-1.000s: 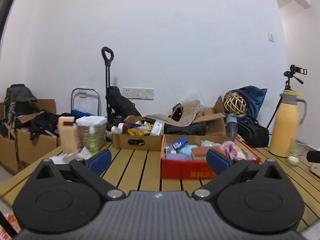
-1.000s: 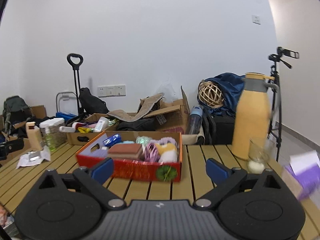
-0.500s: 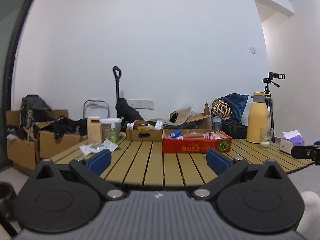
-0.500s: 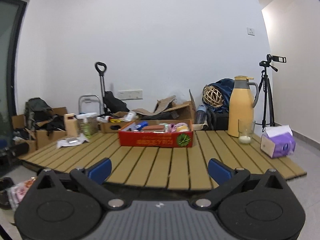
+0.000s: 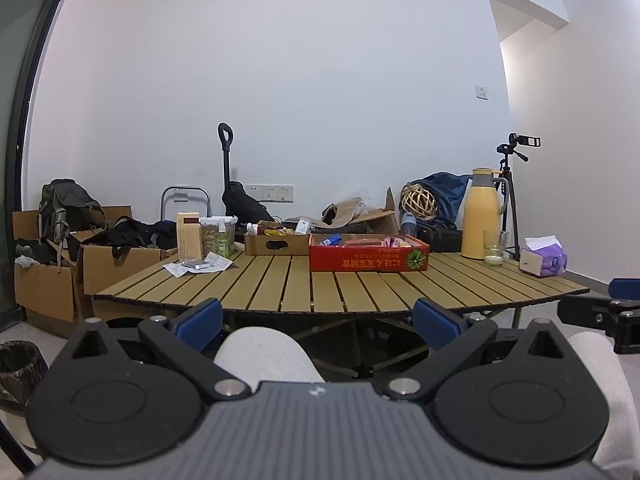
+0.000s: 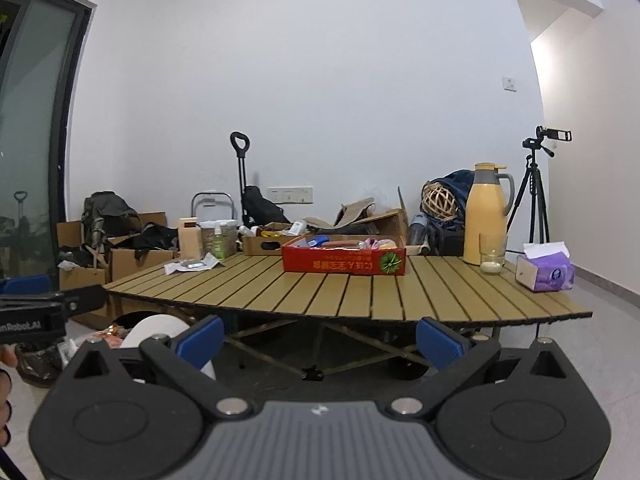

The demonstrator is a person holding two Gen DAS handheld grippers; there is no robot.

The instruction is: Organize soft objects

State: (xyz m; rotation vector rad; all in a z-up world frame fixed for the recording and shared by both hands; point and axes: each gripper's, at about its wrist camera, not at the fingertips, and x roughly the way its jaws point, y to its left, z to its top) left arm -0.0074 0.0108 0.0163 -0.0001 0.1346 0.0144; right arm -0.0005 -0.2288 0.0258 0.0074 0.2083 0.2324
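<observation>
Soft things (pink, blue, red) fill the red box (image 5: 368,258) on the slatted table (image 5: 340,284). Both grippers, left (image 5: 318,318) and right (image 6: 320,338), hang off its near edge, fingers spread, empty.

A tall yellow thermos jug (image 6: 487,212) is standing beside a purple tissue box (image 6: 545,274) on the slatted wooden surface (image 6: 320,292).

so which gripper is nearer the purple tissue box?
Right. The right gripper is off the table's near edge with the purple tissue box ahead to its right. The left gripper sits further left, beyond the right one, both open and short of the table.
</observation>
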